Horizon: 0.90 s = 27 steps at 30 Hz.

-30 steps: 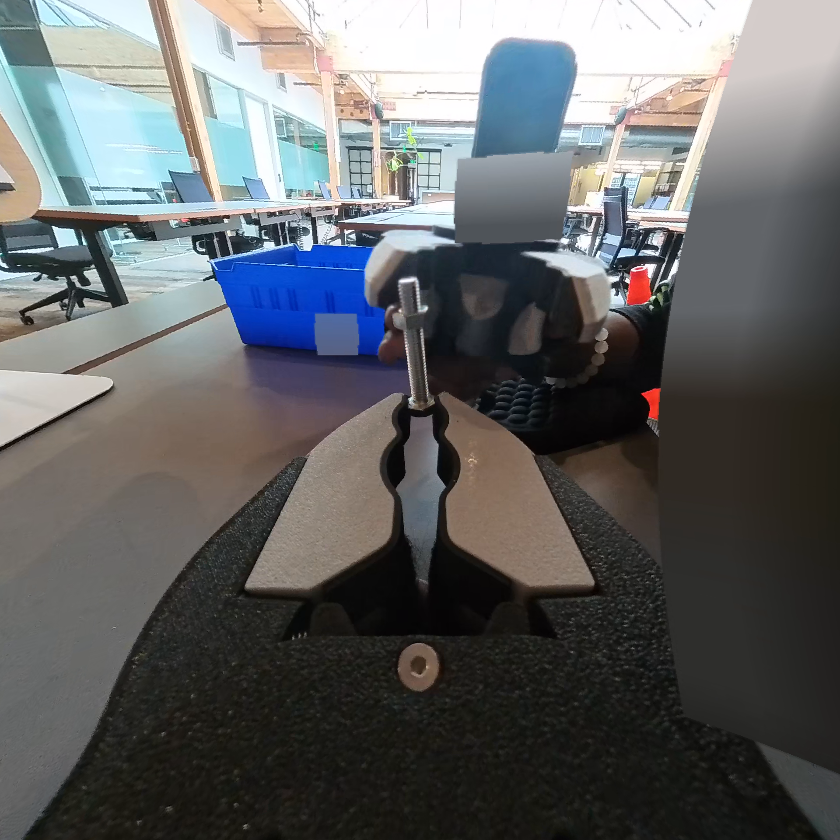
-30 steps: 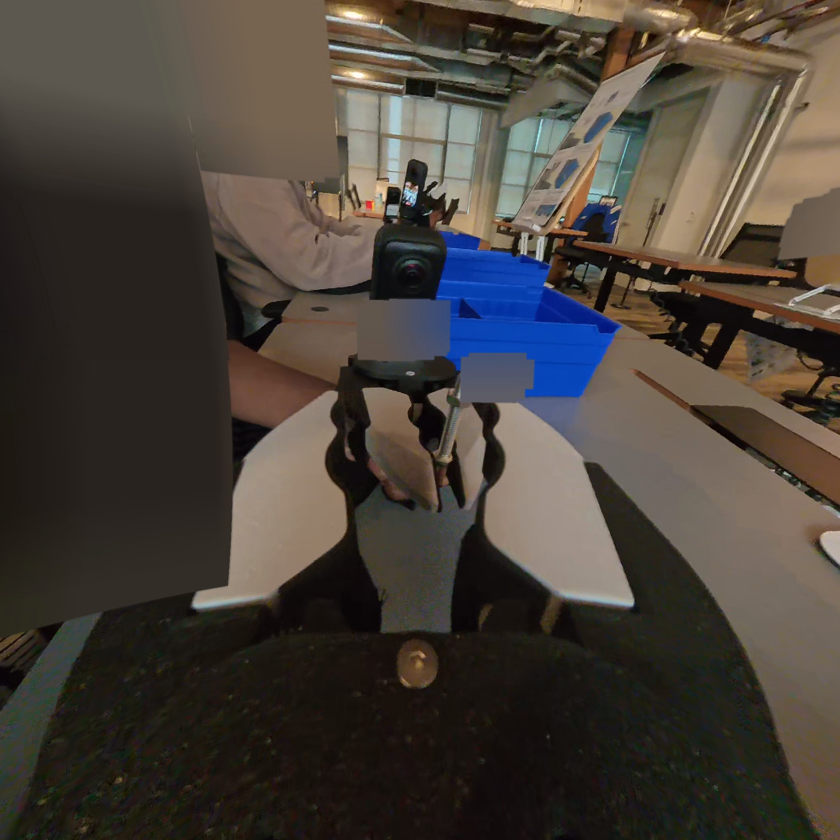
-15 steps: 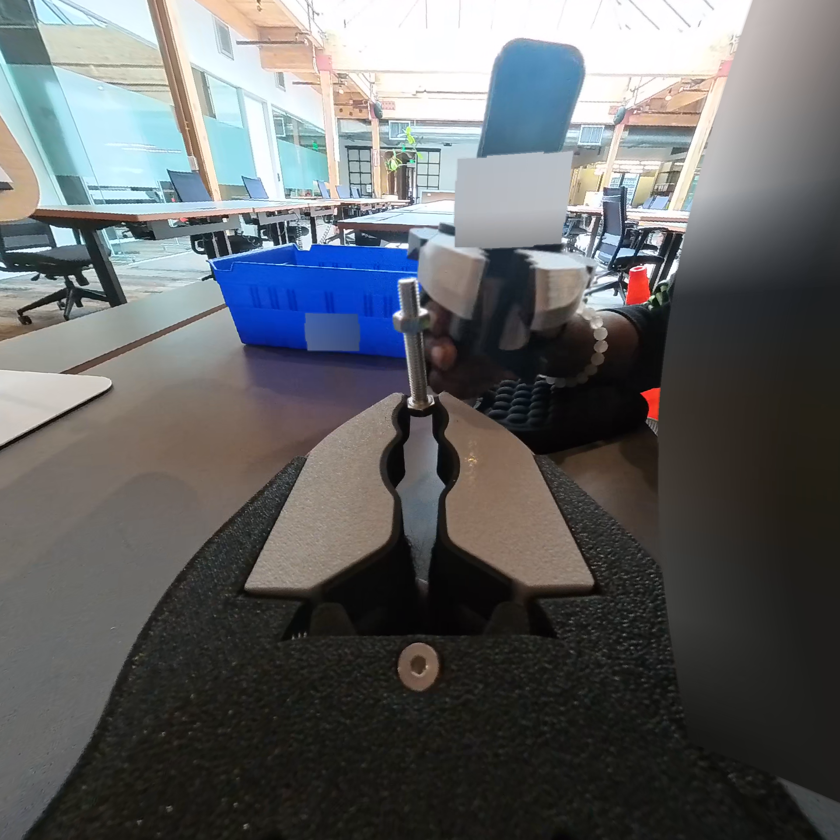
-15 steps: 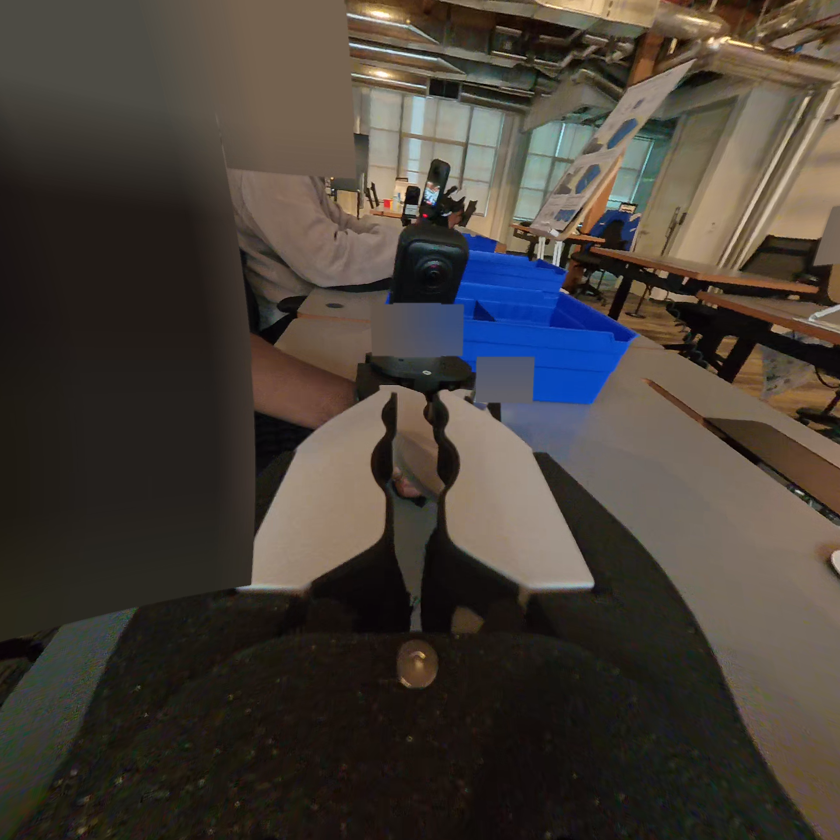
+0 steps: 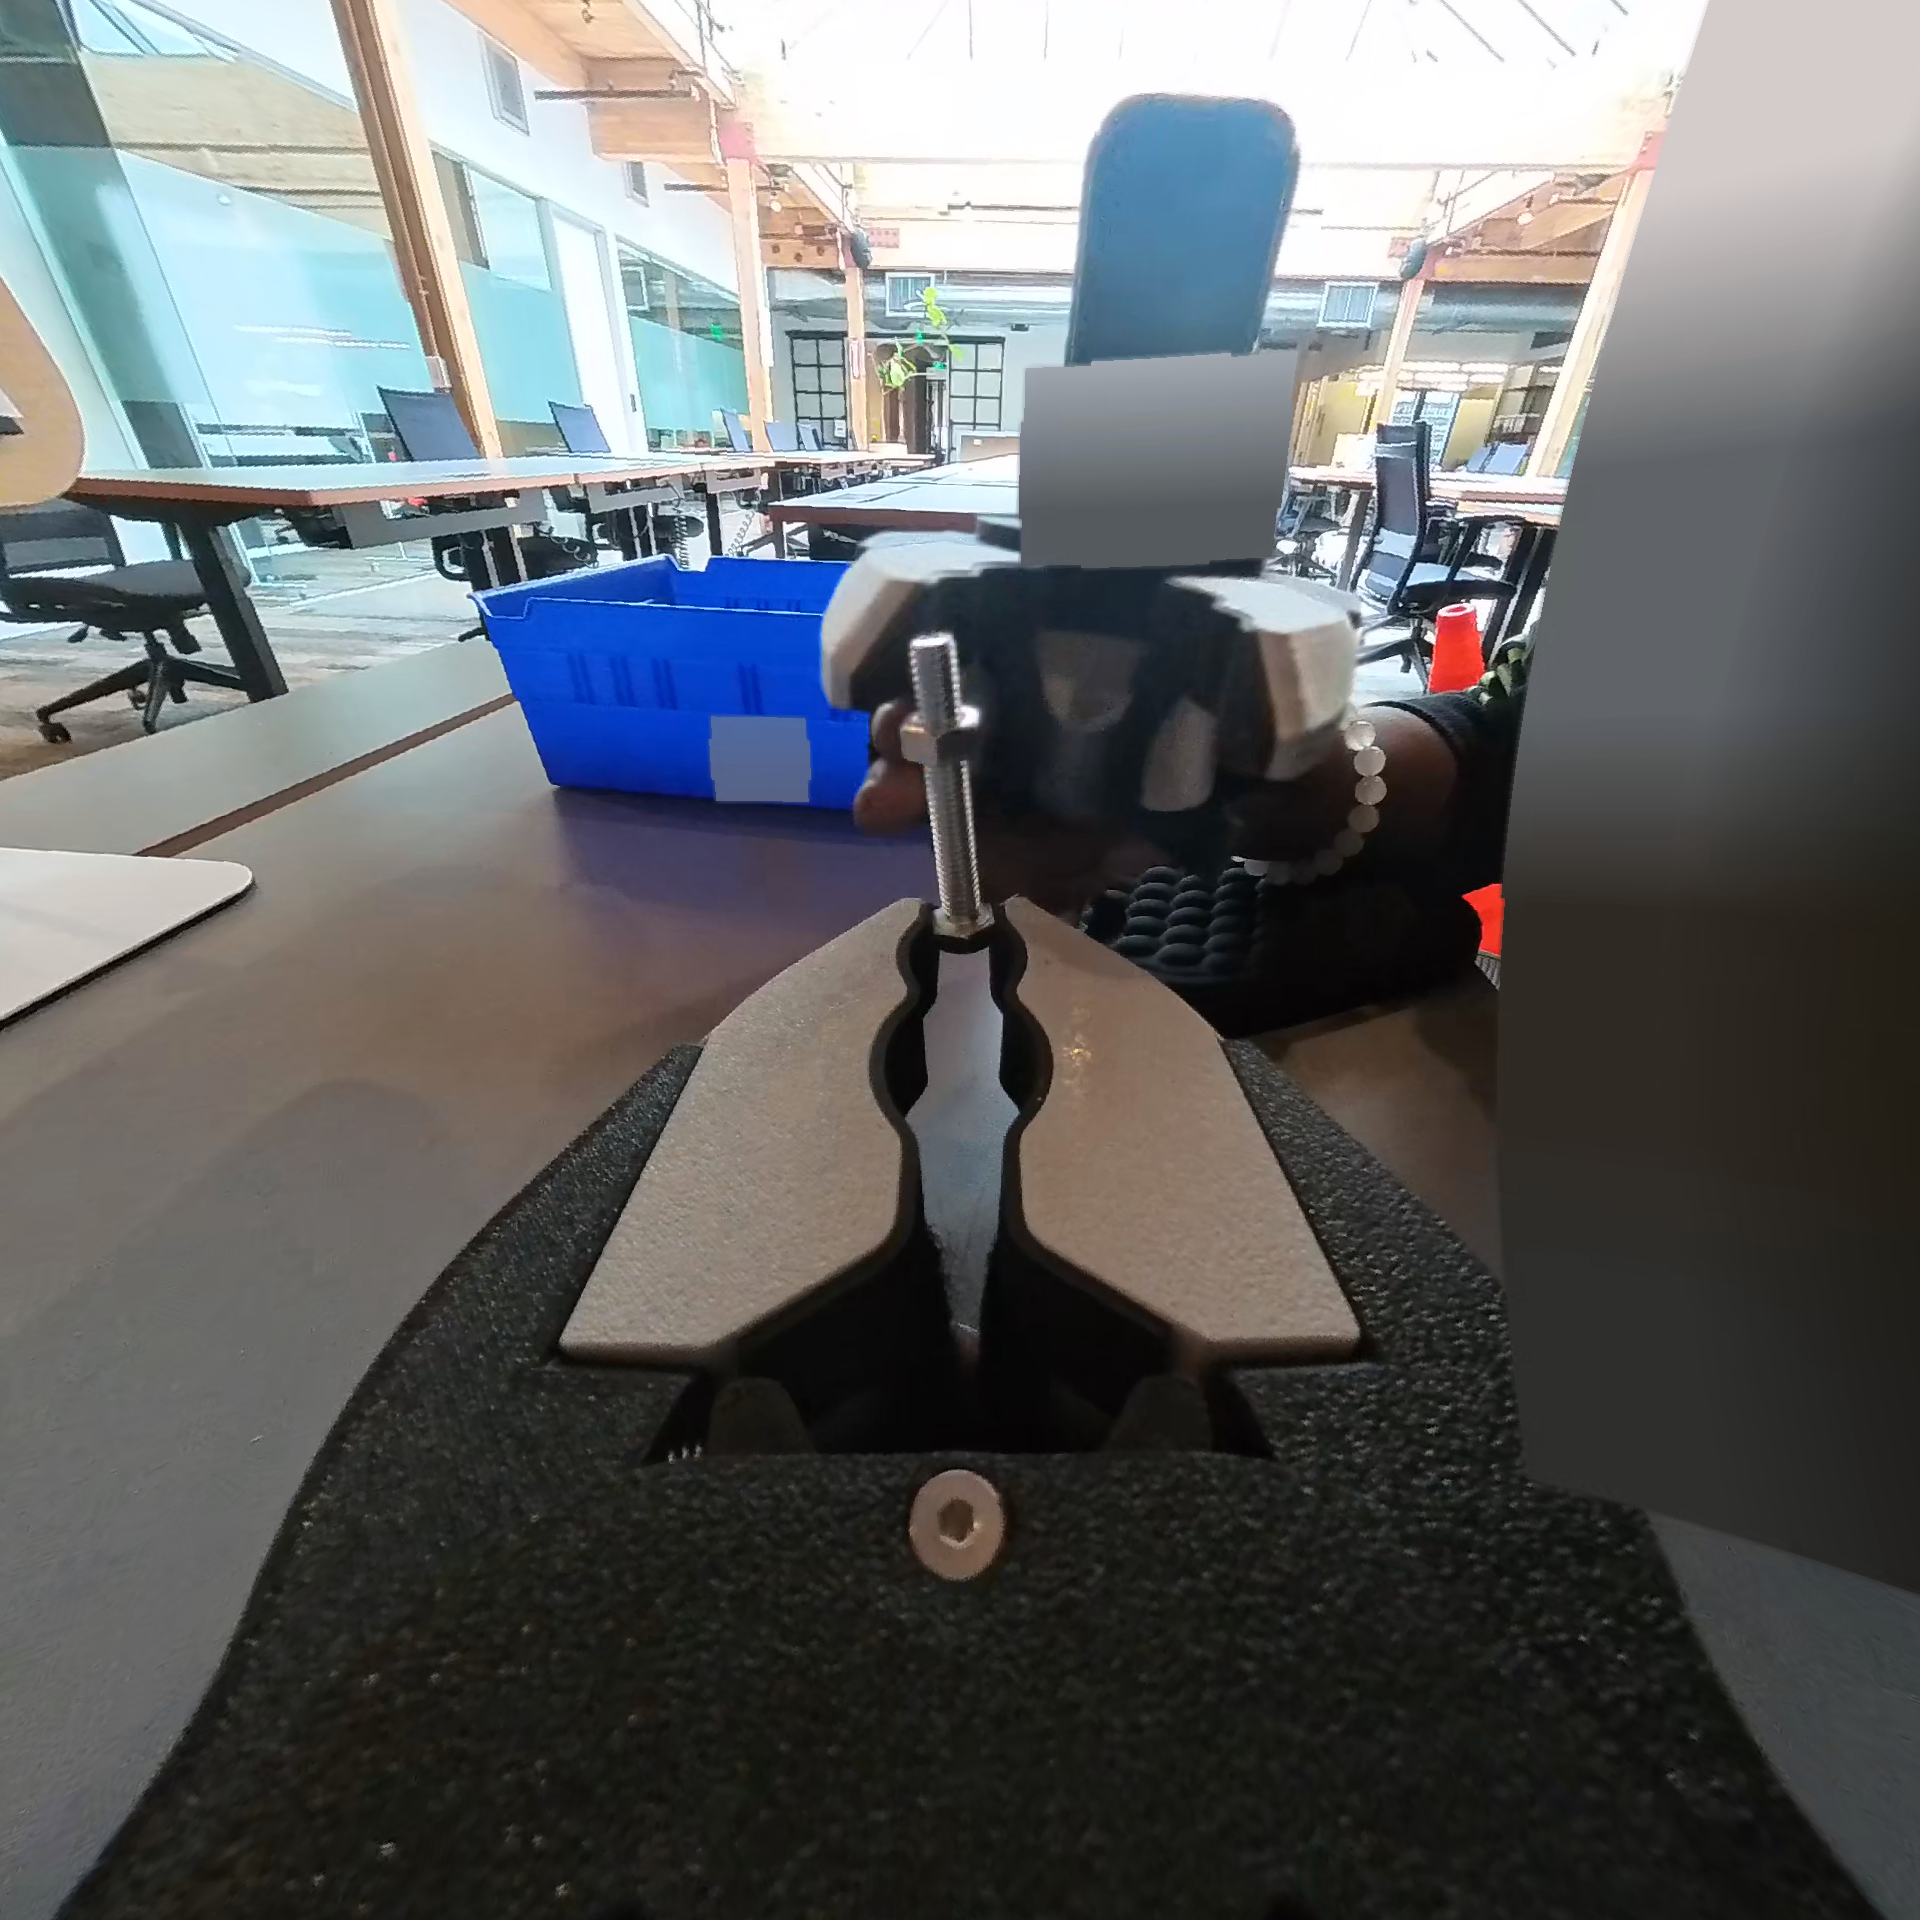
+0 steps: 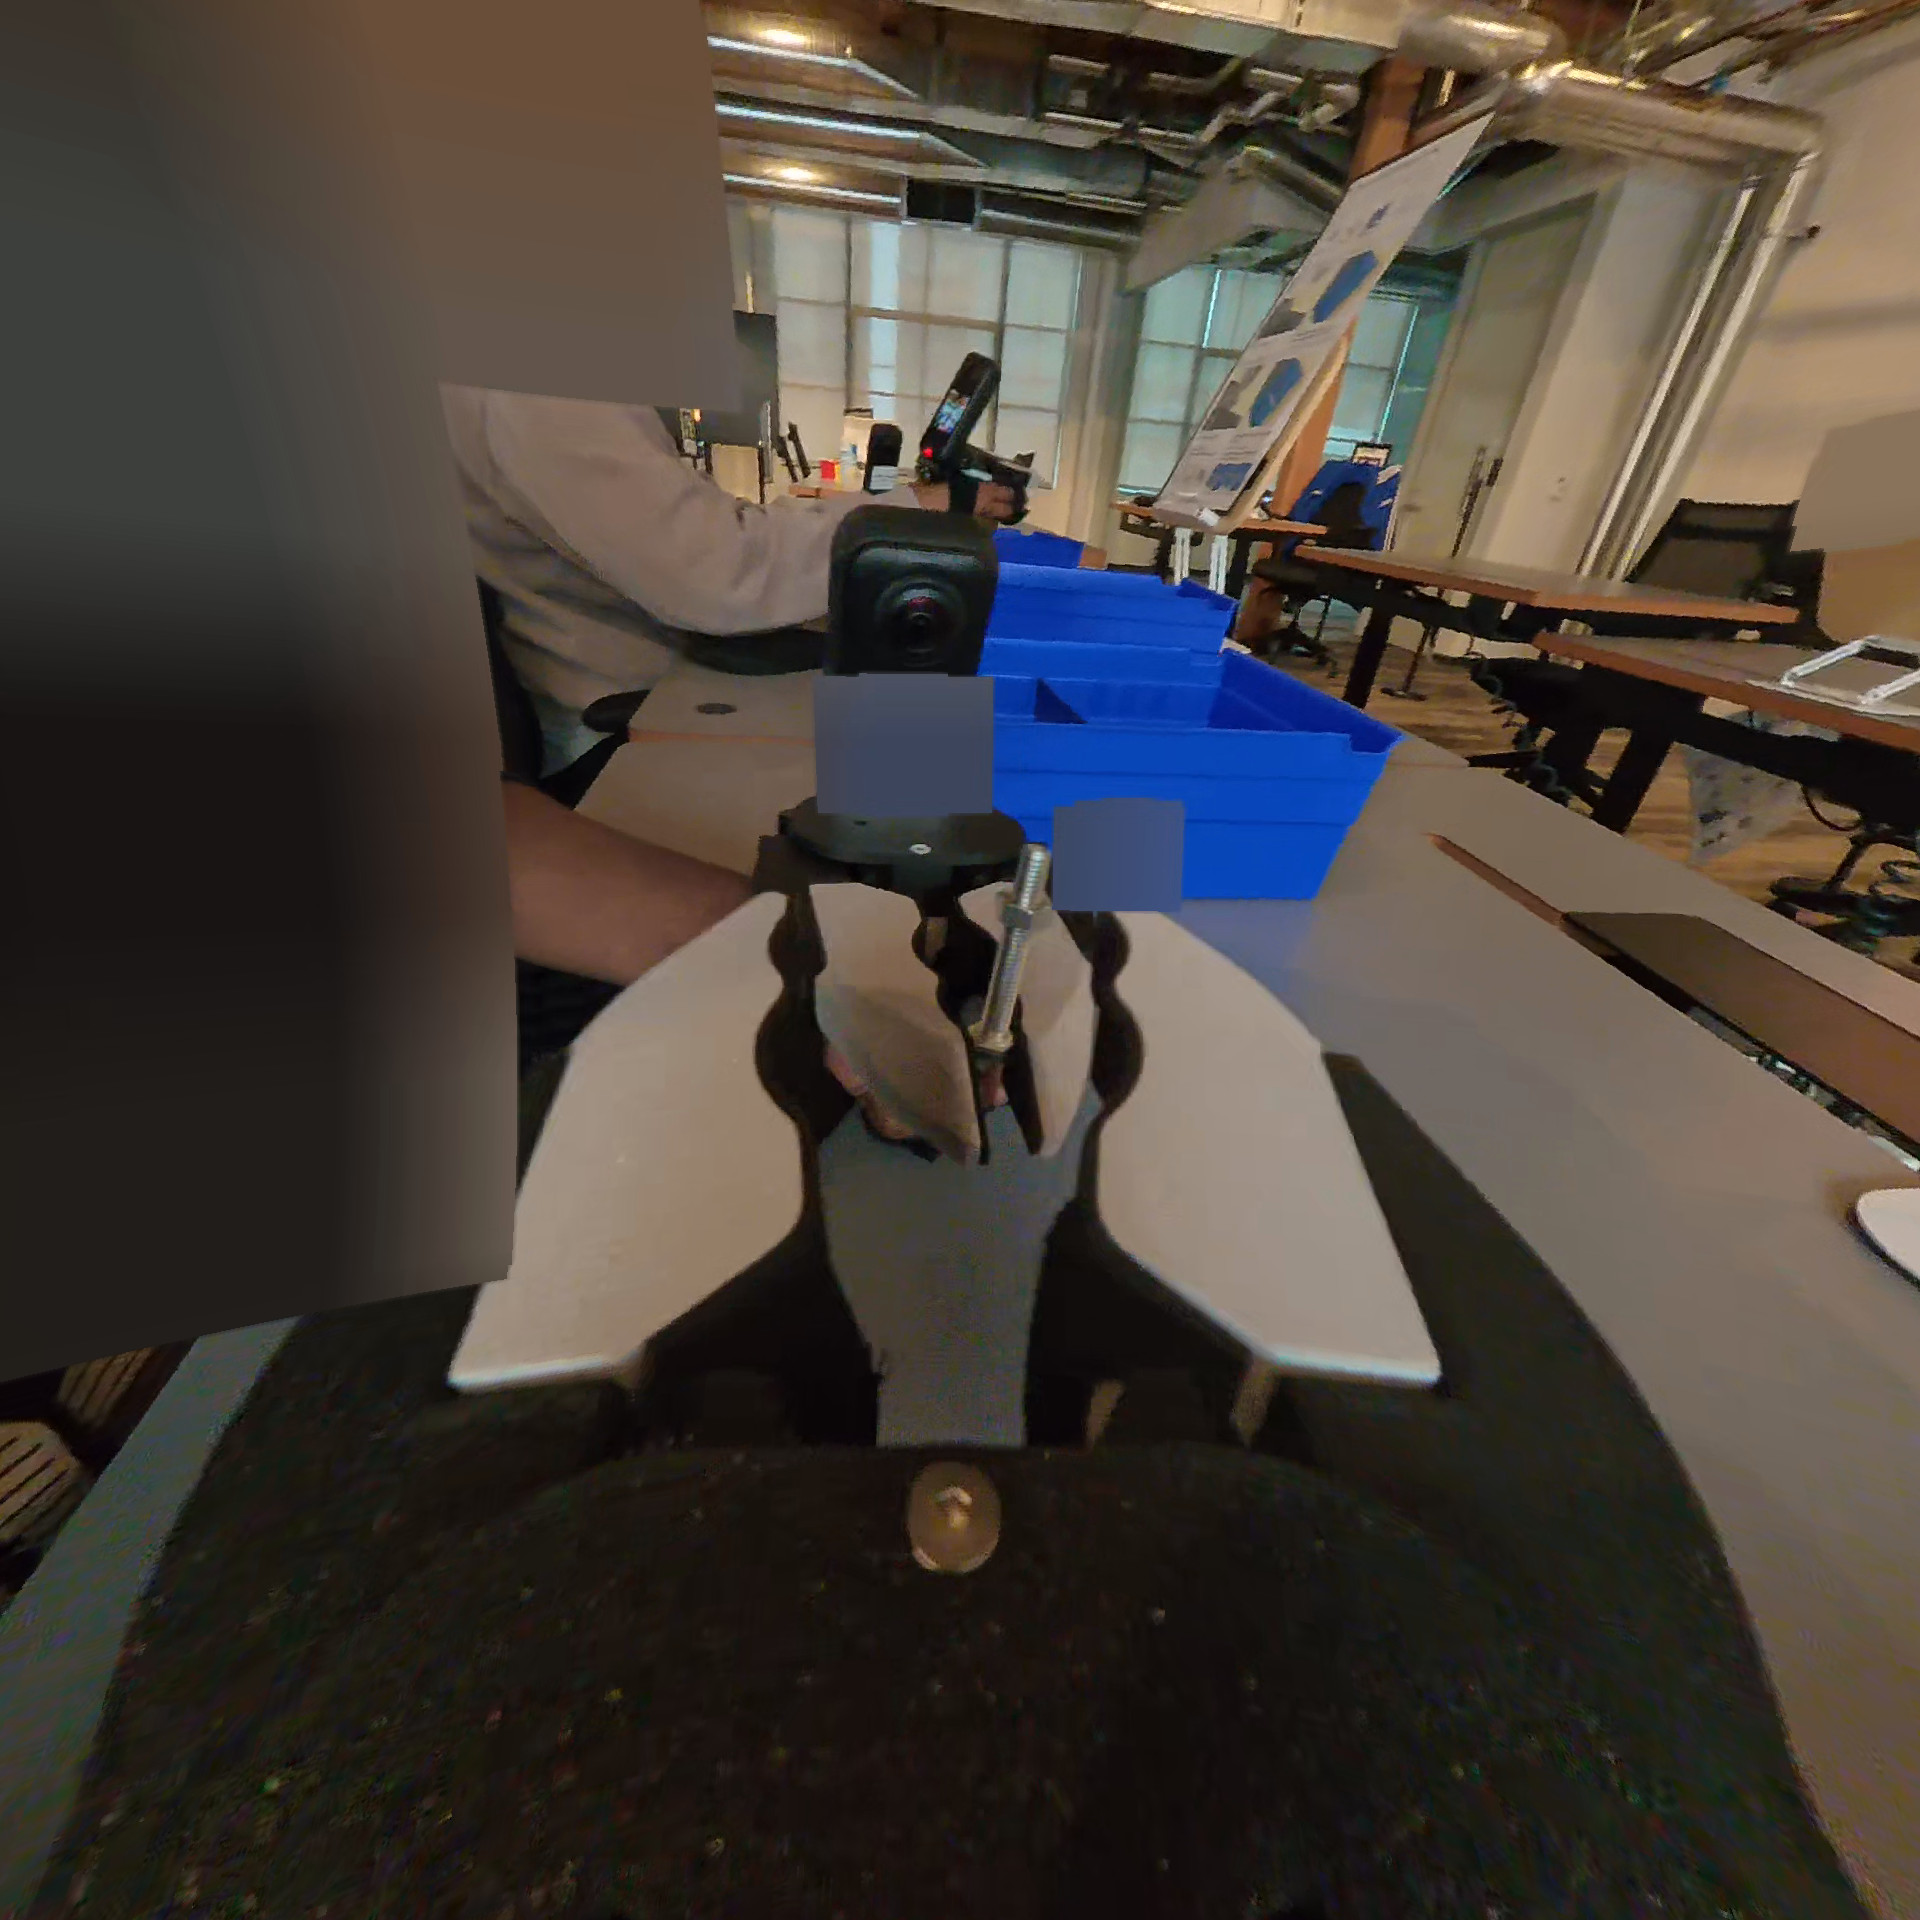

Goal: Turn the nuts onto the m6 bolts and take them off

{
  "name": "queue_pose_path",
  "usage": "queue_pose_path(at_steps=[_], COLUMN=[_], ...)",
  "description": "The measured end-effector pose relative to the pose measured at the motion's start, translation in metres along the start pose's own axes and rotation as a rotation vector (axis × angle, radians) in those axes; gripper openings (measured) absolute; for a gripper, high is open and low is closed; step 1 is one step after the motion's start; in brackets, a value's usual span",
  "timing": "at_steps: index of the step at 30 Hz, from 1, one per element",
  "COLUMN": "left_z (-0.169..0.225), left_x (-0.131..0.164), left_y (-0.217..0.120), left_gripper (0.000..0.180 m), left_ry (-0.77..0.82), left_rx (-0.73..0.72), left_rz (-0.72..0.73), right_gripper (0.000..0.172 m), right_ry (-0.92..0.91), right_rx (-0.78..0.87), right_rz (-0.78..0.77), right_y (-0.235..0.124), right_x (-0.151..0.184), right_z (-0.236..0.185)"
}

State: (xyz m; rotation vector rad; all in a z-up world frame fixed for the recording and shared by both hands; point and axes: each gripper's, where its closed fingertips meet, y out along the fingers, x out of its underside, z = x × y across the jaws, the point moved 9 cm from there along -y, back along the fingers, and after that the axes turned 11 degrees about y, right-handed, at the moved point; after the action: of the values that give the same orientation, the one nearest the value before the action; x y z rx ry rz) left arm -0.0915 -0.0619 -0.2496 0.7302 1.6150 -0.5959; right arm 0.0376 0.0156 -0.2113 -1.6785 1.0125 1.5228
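- Two hand-held grippers were seen facing each other over a dark worktop (image 5: 312, 1039), each one showing in the other's wrist view.
- The left gripper (image 5: 961, 925) was seen with its jaws set narrow, clamped on the hex head of a silver bolt (image 5: 954, 810) right at the fingertips.
- The bolt was held upright with its threaded end pointing up, leaning slightly in the right wrist view (image 6: 1006, 966).
- A silver nut (image 5: 940, 730) was seen threaded on the upper part of the shank, a short stretch of thread left bare above it; in the right wrist view the nut (image 6: 1023, 920) showed at the same height.
- The right gripper (image 6: 940, 997) was held with its jaws spread wide, nothing being gripped between them; the bolt and the left gripper's fingers were framed in the gap, farther off.
- From the left wrist view the right gripper (image 5: 1091, 707) was seen just behind the bolt at about the height of the nut, its pale fingers (image 5: 873, 623) spread to either side and apart from the nut.
- A hand (image 5: 904, 790) with a beaded bracelet (image 5: 1351, 800) was seen on the right gripper.
- A blue bin (image 5: 644, 675) was set on the worktop beyond the grippers.
- A person in a pale sleeve (image 6: 623, 540) was seated at the next desk.
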Motion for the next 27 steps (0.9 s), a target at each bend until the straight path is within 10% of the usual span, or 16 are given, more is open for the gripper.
queue_pose_path(at_steps=[5,11,15,21,27], left_z=[0.0,0.0003,0.0003,0.0003,0.0002], left_x=[0.0,-0.0001,-0.0001,-0.0002,-0.0002], left_y=[-0.0001,0.0,-0.0002,-0.0002,-0.0002], left_gripper=[0.009,0.009,0.009,0.009,0.009], left_ry=[0.0,0.002,0.002,0.002,0.002], left_rx=[-0.001,0.001,-0.002,0.001,0.0], left_rz=[0.0,-0.002,-0.001,-0.002,-0.001], right_gripper=[0.01,0.06,0.011,0.053,0.011], right_ry=[-0.04,-0.002,-0.045,-0.01,-0.032], right_rx=[-0.054,-0.003,-0.051,0.008,-0.027], right_rz=[-0.024,-0.013,-0.02,-0.003,-0.017], right_y=[-0.0022,0.0016,-0.0025,0.0001,-0.0032], right_x=[0.0004,0.0014,0.0005,0.0011,-0.0001], right_z=[-0.0062,0.0,-0.0059,0.0007,-0.0033])
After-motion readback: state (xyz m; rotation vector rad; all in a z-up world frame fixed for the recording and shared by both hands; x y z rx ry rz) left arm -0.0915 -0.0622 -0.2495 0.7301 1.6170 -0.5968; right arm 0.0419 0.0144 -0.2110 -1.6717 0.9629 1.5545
